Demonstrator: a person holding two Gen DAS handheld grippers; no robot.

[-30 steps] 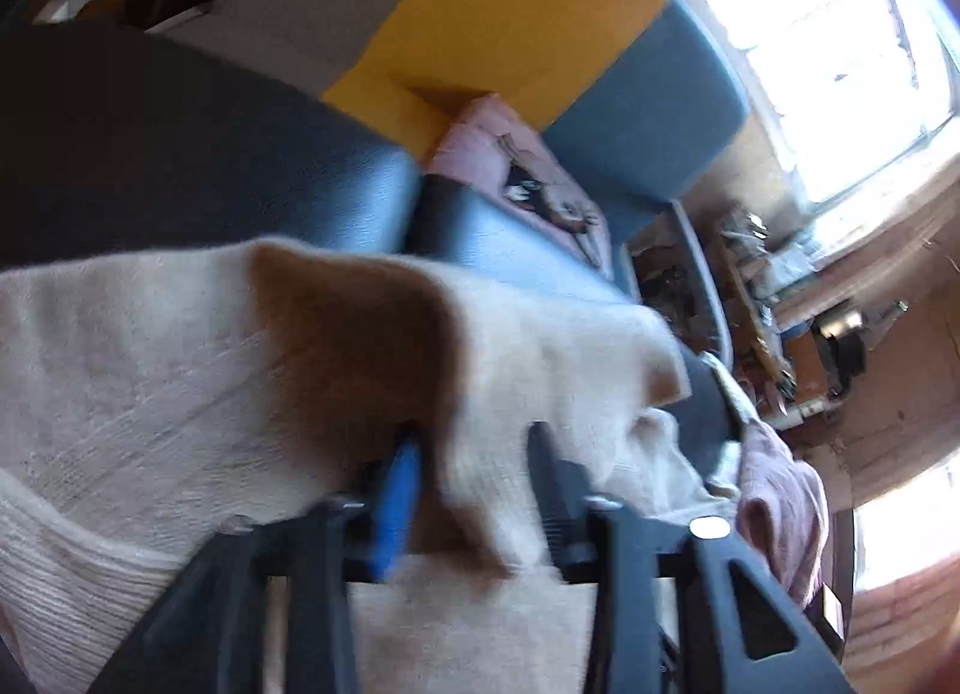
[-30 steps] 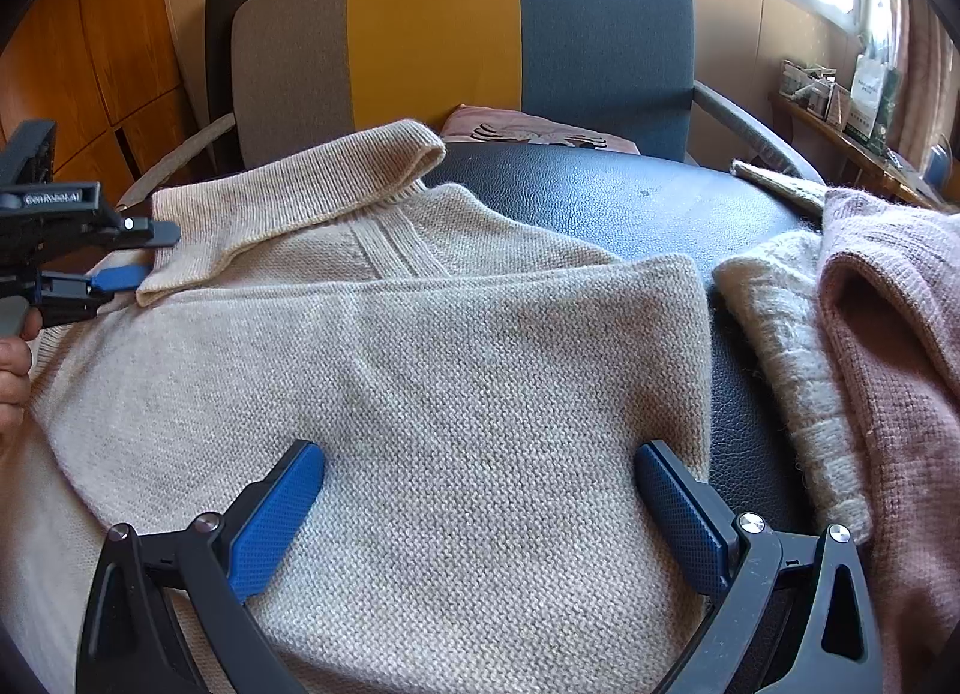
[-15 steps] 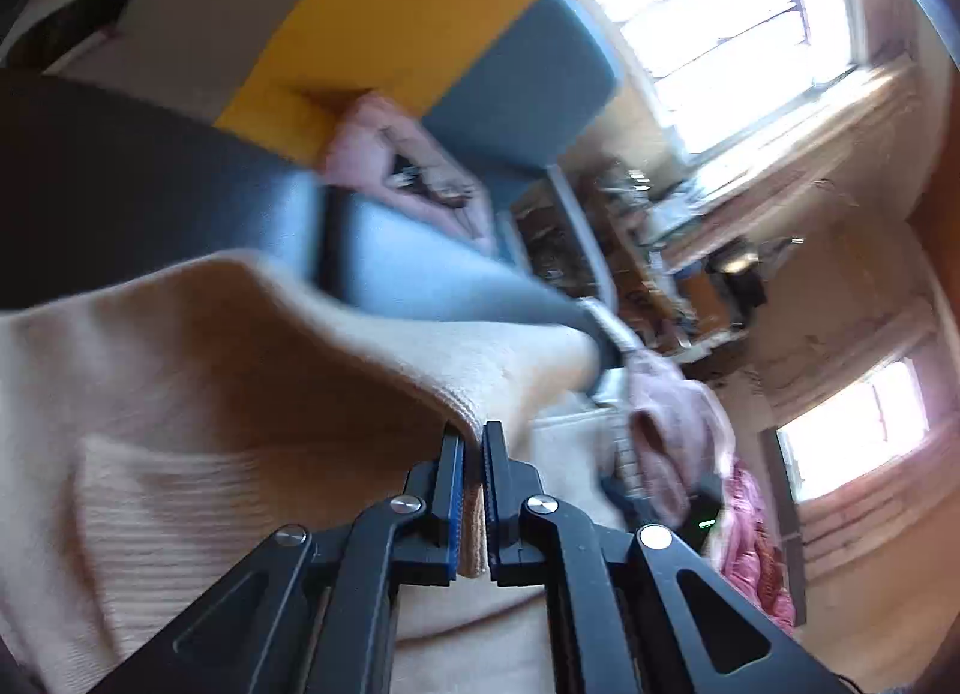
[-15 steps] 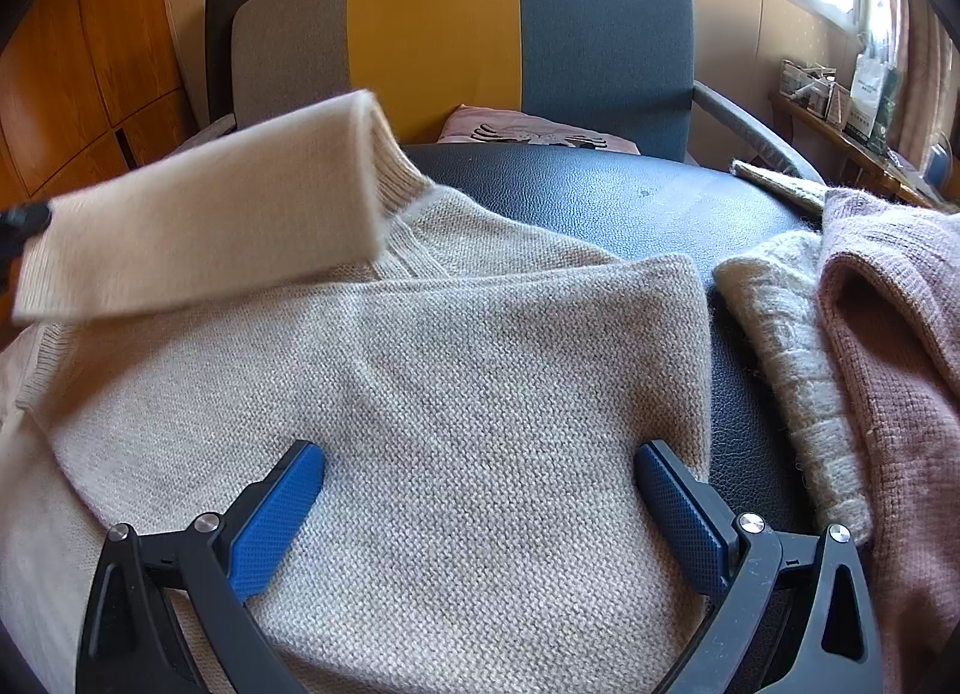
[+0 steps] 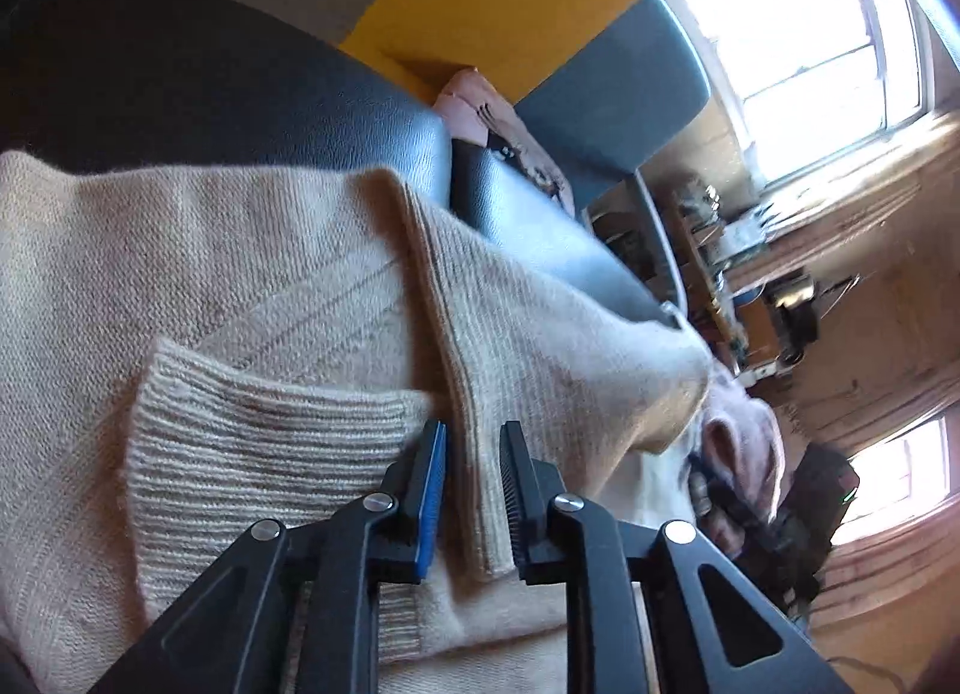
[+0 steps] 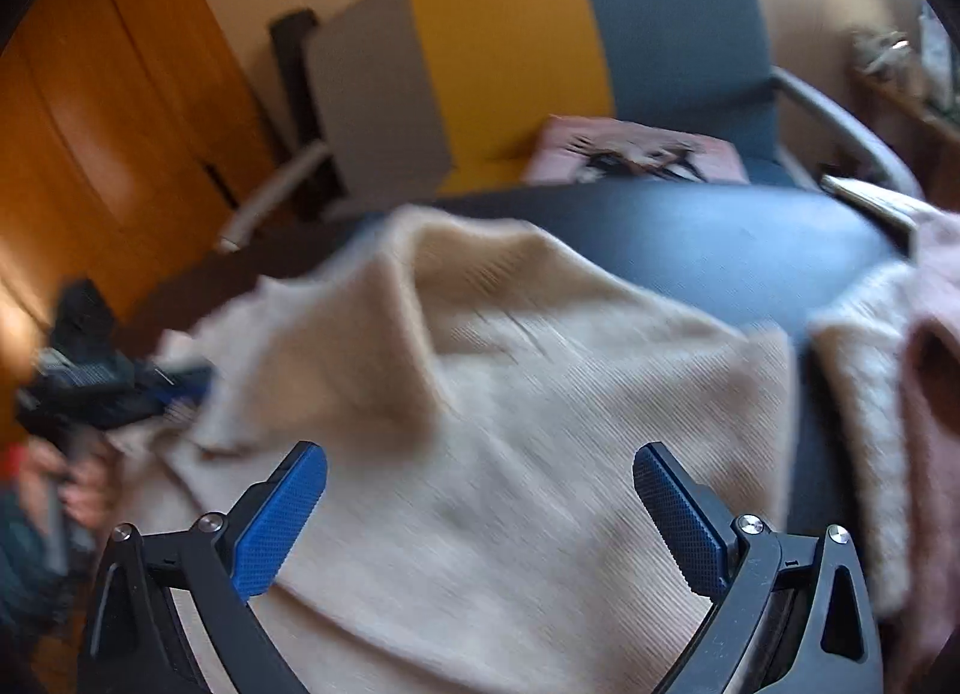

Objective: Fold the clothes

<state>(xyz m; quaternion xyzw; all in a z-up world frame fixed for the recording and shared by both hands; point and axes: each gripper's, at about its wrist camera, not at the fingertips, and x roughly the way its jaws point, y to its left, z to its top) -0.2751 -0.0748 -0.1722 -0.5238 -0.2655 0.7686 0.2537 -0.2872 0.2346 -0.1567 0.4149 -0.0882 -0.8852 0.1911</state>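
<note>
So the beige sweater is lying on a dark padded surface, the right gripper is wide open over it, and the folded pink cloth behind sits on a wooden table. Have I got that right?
Almost. The pink cloth sits on the seat of the grey, yellow and blue chair, not on a wooden table; the right wrist view shows it. The rest holds: the beige sweater lies on the dark padded surface, and the right gripper is wide open over it.

A lived-in home room is shown: wooden cupboards [image 6: 120, 112], a colourful armchair [image 6: 540, 52], and a cluttered windowsill [image 5: 738, 226].

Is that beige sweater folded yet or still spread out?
Partly folded: the beige sweater has a sleeve lying across its body, the rest spread flat.
</note>
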